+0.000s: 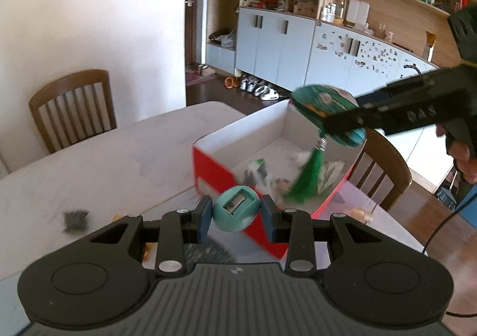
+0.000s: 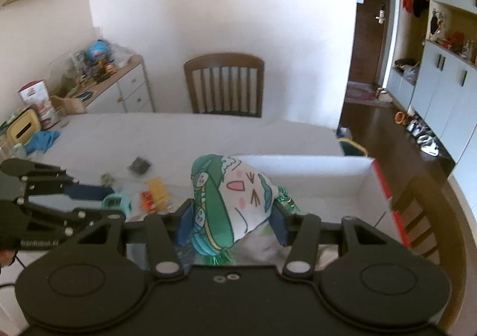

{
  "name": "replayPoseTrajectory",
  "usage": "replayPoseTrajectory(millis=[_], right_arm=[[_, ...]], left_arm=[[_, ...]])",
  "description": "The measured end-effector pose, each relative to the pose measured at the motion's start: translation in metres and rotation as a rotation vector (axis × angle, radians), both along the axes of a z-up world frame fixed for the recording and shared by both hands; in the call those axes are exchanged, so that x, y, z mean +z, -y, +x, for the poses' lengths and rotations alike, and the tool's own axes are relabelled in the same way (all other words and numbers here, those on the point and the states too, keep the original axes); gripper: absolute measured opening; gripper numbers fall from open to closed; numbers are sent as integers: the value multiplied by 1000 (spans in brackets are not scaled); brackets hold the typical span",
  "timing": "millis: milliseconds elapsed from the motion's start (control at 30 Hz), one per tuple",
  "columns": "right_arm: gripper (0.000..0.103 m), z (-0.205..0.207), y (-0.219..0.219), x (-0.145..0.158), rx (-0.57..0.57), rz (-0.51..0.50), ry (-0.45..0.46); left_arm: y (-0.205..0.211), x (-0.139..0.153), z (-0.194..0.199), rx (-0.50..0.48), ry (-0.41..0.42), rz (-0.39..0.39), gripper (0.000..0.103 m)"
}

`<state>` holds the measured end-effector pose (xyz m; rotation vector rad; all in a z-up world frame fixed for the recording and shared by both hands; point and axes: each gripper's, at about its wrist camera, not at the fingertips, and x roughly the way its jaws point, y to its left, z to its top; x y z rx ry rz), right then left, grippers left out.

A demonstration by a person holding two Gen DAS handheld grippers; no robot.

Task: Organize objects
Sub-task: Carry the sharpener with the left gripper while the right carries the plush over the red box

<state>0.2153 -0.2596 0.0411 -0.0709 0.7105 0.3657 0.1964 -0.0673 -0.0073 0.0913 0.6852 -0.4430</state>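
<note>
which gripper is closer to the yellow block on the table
Left. In the right wrist view the left gripper, shut on the teal pencil sharpener, is just left of the yellow block. The right gripper, shut on the plush charm, is farther off, by the box.

A teal pencil sharpener [image 1: 235, 212] sits between blue pads [image 1: 205, 218]. Behind it, the box [image 1: 222, 175] is red outside, white inside. The plush toy [image 2: 229, 202] is white and green, with a pink mouth.

Smooth plastic sharpener [image 1: 234, 212], soft cloth plush [image 2: 229, 196], cardboard box [image 1: 217, 169]
</note>
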Motion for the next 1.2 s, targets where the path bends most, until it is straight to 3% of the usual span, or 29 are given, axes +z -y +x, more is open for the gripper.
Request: replayPoseTrajectory(millis=[300, 733, 967, 1200], right_arm=[[51, 42, 37, -4, -37, -27, 20], [52, 107, 78, -54, -60, -58, -78], [52, 130, 79, -84, -43, -78, -152], [52, 147, 84, -113, -47, -67, -230]], left_arm=[[63, -4, 41, -21, -44, 7, 34], [149, -31, 96, -37, -105, 78, 34], [172, -57, 123, -23, -142, 132, 34], [179, -81, 146, 23, -209, 132, 34]])
